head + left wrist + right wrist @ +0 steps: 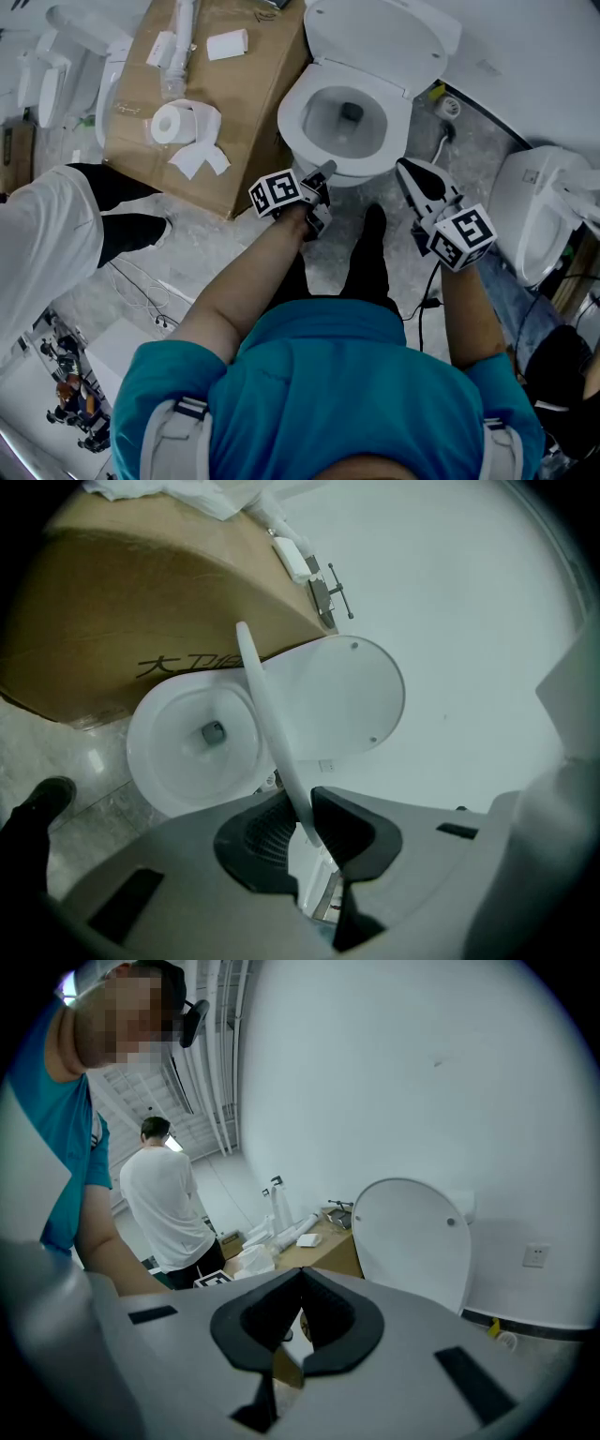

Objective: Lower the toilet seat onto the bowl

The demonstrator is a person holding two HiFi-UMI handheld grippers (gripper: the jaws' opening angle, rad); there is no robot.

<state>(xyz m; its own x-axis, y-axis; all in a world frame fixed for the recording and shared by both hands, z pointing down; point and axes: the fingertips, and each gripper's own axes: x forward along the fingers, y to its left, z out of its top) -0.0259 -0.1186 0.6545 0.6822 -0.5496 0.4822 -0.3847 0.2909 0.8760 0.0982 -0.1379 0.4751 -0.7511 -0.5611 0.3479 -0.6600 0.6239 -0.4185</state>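
1. Off to your left, the box (248, 122) beside the toilet carries dark printed characters (178, 664). The first reads 大; the rest is too warped to read surely.
2. Your left claw (306, 831) is pinching the front edge of the seat (267, 714), which runs thin and edge-on between the pads.
3. That seat stands clear of the raised lid (349, 700) and slants above the bowl (150, 775), hinged at the back and not yet lying on the rim. By my reading the lowering is partly done.
4. What is left, as I judge it: bring the front edge down until the seat rests flat on the bowl, then let go. The lid stays upright against the wall.
5. Your right claw (301, 1314) is pressed together on nothing, held off to the right of the toilet and taking no part.
6. Both marker cubes show only black-and-white squares, no words.
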